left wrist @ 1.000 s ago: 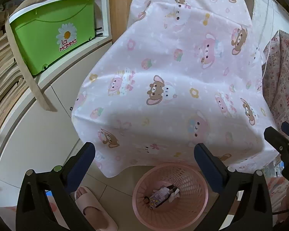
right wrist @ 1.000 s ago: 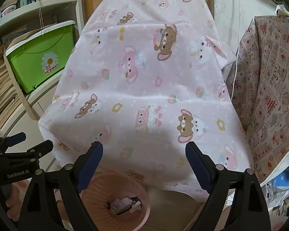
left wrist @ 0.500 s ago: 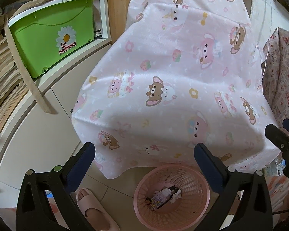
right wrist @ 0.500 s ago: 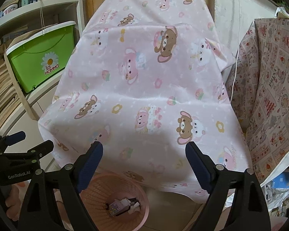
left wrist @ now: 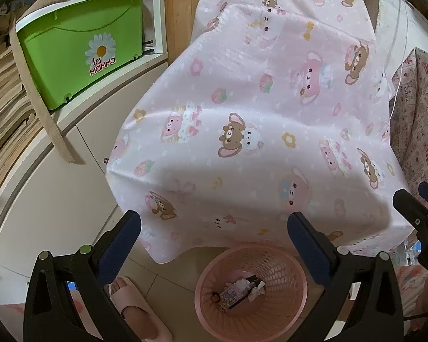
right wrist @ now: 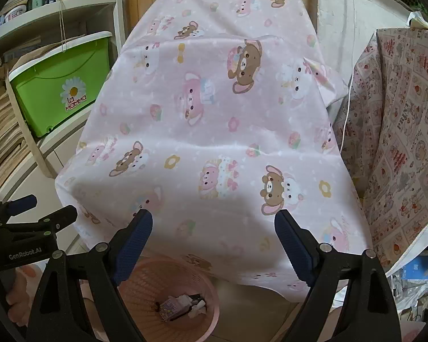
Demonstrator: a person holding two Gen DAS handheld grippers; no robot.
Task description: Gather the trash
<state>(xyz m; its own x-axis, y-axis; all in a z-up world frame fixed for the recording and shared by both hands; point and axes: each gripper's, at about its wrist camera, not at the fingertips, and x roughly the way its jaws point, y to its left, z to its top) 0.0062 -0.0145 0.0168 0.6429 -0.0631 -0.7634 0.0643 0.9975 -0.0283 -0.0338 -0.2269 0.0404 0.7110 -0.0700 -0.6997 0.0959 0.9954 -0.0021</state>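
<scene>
Both the left gripper [left wrist: 214, 228] and right gripper [right wrist: 213, 226] hover with jaws spread and empty above the perforated pink plastic basket [left wrist: 276, 259], which sits on the floor to catch the small wrappers [left wrist: 239, 289] lying inside it.

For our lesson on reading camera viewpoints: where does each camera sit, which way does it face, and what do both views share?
Left wrist: on the left gripper, facing forward and down at the pink bear-print cloth; open fingers, a slippered foot and the right gripper's tip show.
Right wrist: on the right gripper, facing likewise; open fingers and the left gripper at the left edge show.
Shared: cloth, pink perforated plastic basket holding wrappers, green plastic storage box.
</scene>
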